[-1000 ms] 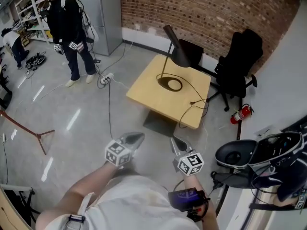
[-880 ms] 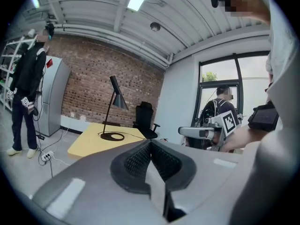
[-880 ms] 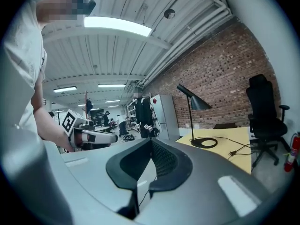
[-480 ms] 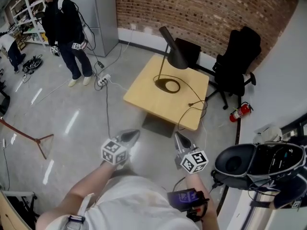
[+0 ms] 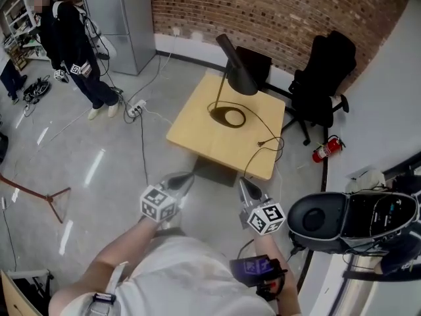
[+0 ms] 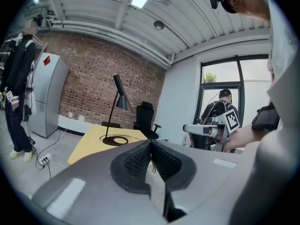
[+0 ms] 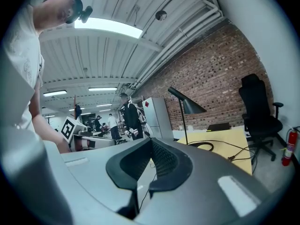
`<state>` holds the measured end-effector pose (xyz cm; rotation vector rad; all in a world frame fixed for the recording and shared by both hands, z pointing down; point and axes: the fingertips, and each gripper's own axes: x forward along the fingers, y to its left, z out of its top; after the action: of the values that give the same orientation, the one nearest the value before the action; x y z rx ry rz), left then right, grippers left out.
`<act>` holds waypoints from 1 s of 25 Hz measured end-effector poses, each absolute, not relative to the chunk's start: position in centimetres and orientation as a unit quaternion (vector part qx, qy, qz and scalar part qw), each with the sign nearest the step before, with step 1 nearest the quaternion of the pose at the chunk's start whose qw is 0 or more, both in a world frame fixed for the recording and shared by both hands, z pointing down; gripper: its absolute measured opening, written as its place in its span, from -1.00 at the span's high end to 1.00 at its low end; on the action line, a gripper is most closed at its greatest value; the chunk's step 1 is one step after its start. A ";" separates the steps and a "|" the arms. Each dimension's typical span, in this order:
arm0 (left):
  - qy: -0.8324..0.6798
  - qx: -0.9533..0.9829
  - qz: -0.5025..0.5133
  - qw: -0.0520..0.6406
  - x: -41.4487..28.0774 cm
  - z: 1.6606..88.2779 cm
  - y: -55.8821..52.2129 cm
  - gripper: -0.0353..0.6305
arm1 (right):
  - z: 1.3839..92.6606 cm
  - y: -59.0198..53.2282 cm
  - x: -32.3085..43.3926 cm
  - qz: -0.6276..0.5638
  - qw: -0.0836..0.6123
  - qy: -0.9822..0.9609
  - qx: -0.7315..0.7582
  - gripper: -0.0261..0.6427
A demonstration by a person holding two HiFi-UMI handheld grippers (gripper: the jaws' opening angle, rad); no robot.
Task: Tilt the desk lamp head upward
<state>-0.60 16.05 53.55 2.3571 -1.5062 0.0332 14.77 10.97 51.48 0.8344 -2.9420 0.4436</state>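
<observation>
both claws shut and empty, short of the desk
left claw (image 5: 181,179) and right claw (image 5: 247,191) have jaws pressed together on nothing, side by side above the floor (image 5: 99,170); ahead, well apart, the black desk lamp (image 5: 235,71) stands on the yellow desk (image 5: 197,137), head angled down.
</observation>
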 end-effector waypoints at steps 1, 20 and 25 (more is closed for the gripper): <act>-0.529 0.832 0.011 0.171 -1.0 53.5 15.6 0.89 | 51.5 10.6 14.5 0.143 0.026 -0.951 0.273 0.89; -0.480 0.856 0.010 0.191 -7.3 52.9 5.1 0.89 | 49.7 2.0 9.4 0.144 0.042 -0.926 0.347 0.89; -0.457 0.871 0.013 0.179 -8.7 52.6 3.3 0.89 | 50.2 1.1 8.2 0.141 0.043 -0.916 0.373 0.89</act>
<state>-8.68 3.26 52.60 2.4636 -1.2915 0.0358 8.22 1.11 50.23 1.1403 -2.8028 0.4316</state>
